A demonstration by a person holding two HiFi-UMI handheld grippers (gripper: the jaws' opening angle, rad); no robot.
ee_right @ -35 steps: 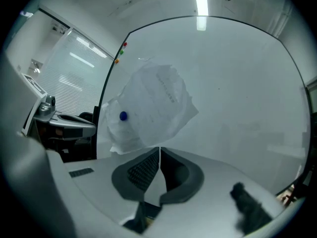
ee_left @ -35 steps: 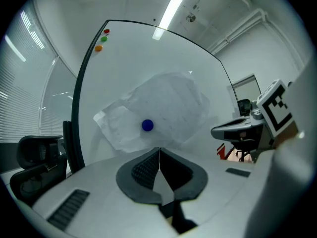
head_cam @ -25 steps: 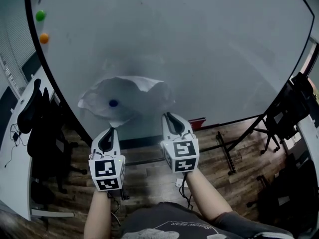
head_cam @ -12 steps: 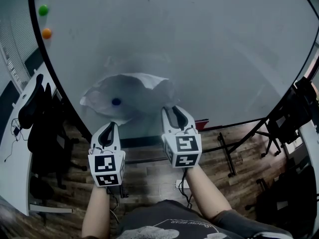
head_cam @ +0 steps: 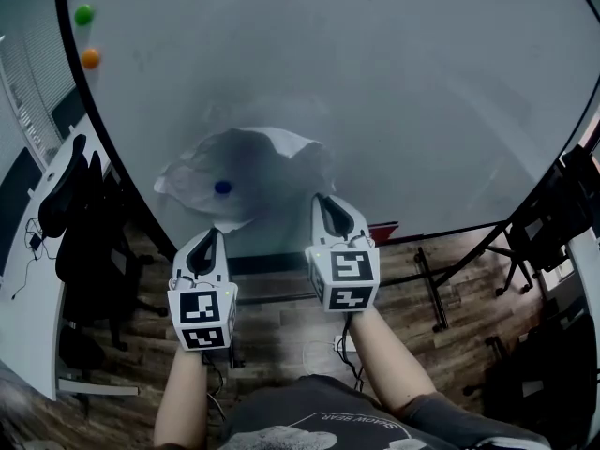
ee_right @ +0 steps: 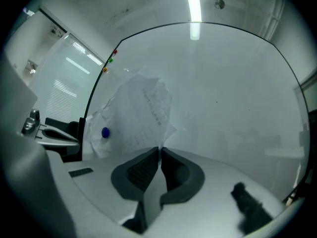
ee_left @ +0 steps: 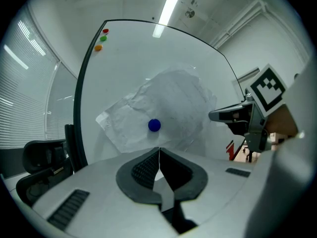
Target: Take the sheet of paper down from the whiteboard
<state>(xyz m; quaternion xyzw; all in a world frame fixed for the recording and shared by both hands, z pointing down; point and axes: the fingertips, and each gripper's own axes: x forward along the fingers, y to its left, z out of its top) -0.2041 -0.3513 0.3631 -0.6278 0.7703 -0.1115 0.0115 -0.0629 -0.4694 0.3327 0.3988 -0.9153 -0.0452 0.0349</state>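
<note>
Right gripper [ee_right: 159, 150] nips the crumpled white sheet of paper [ee_right: 141, 113]
Its jaws have just been closing, seemingly onto the lower corner; left gripper [ee_left: 159, 150] shut, empty; 1 round blue magnet [ee_left: 154, 125] pins the sheet to the grey whiteboard [head_cam: 422, 111], so pulling comes next

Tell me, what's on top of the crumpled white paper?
A small round blue magnet sits on the crumpled white paper sheet. The grey whiteboard patch behind it is hidden.

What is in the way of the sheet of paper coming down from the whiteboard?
A blue magnet sits on the sheet of paper, pinning its lower left part to the whiteboard. Nothing else visible blocks it.
</note>
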